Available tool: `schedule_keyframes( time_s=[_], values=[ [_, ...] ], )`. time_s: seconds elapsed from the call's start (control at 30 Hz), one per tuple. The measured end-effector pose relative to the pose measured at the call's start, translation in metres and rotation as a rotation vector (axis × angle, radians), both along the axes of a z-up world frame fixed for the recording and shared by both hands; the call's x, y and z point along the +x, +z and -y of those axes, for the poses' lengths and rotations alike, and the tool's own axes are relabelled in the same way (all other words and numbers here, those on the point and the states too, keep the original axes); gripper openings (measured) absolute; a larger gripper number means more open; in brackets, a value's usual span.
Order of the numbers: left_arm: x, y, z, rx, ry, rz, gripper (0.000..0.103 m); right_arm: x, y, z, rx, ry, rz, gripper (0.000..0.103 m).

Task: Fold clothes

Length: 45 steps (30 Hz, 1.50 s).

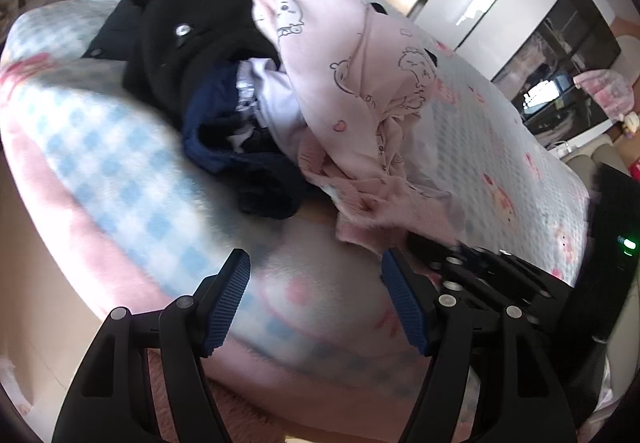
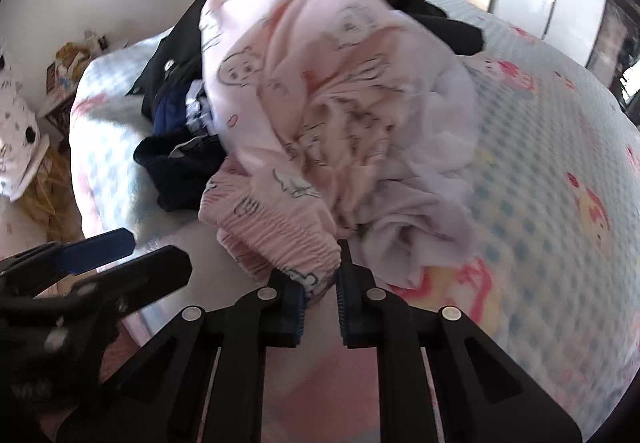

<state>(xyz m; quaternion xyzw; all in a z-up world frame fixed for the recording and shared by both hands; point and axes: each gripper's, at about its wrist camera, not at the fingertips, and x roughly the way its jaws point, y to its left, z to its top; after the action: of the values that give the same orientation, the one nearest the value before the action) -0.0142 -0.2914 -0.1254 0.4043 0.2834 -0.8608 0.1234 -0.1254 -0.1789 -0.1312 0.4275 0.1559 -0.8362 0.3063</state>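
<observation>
A heap of clothes lies on the bed [image 1: 500, 115], the pink printed pajamas [image 2: 320, 91] on top (dark garments beneath). The right gripper [image 2: 320, 297] pinches their elastic waistband at the near edge; the left gripper [image 1: 314, 295] hangs spread wide, gripping nothing.

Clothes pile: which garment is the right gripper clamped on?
The pink cartoon-print garment: right gripper pinches its elastic waistband. The black and navy ones lie untouched.
</observation>
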Motion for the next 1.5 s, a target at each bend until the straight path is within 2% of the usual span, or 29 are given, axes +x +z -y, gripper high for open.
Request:
schedule_keyframes(
  time_s=[0.17, 0.4, 0.5, 0.63, 0.77, 0.9, 0.97, 1.03, 1.17, 1.2, 1.23, 1.3, 1.4, 1.5],
  values=[
    [-0.021, -0.001, -0.019, -0.014, -0.063, -0.016, 0.070, 0.002, 0.024, -0.036, -0.002, -0.098, -0.110, 0.006],
    [-0.034, 0.007, -0.070, -0.048, -0.234, -0.081, 0.070, 0.017, 0.063, -0.108, -0.066, -0.230, -0.170, 0.006],
    [-0.043, 0.007, -0.095, -0.053, -0.295, -0.090, 0.070, 0.029, 0.078, -0.145, -0.120, -0.265, -0.149, 0.005],
    [-0.053, 0.005, -0.122, -0.076, -0.339, -0.061, 0.070, 0.047, 0.096, -0.185, -0.170, -0.299, -0.143, 0.005],
    [-0.062, 0.001, -0.148, -0.100, -0.376, -0.026, 0.070, 0.076, 0.109, -0.222, -0.116, -0.328, -0.218, 0.005],
    [-0.071, -0.002, -0.174, -0.123, -0.413, 0.009, 0.070, 0.091, 0.107, -0.266, -0.111, -0.409, -0.215, 0.005],
    [-0.076, -0.004, -0.187, -0.135, -0.431, 0.027, 0.070, 0.086, 0.097, -0.280, -0.076, -0.438, -0.188, 0.005],
    [-0.078, -0.007, -0.195, -0.138, -0.436, 0.044, 0.070, 0.079, 0.085, -0.285, -0.097, -0.425, -0.132, 0.005],
    [-0.066, -0.015, -0.175, -0.097, -0.347, 0.024, 0.070, 0.062, 0.054, -0.269, -0.102, -0.357, -0.059, 0.006],
    [-0.063, -0.016, -0.170, -0.081, -0.328, 0.011, 0.070, 0.055, 0.044, -0.263, -0.096, -0.341, -0.036, 0.011],
    [-0.061, -0.017, -0.165, -0.066, -0.309, -0.001, 0.070, 0.048, 0.034, -0.257, -0.090, -0.326, -0.014, 0.021],
    [-0.058, -0.019, -0.156, -0.050, -0.277, -0.020, 0.070, 0.036, 0.018, -0.249, -0.053, -0.331, -0.010, 0.031],
    [-0.068, -0.024, -0.154, -0.112, -0.268, -0.005, 0.070, 0.021, -0.002, -0.238, 0.012, -0.348, -0.034, 0.057],
    [-0.079, -0.033, -0.153, -0.167, -0.263, 0.021, 0.070, 0.004, -0.019, -0.233, 0.041, -0.361, -0.025, 0.059]
  ],
)
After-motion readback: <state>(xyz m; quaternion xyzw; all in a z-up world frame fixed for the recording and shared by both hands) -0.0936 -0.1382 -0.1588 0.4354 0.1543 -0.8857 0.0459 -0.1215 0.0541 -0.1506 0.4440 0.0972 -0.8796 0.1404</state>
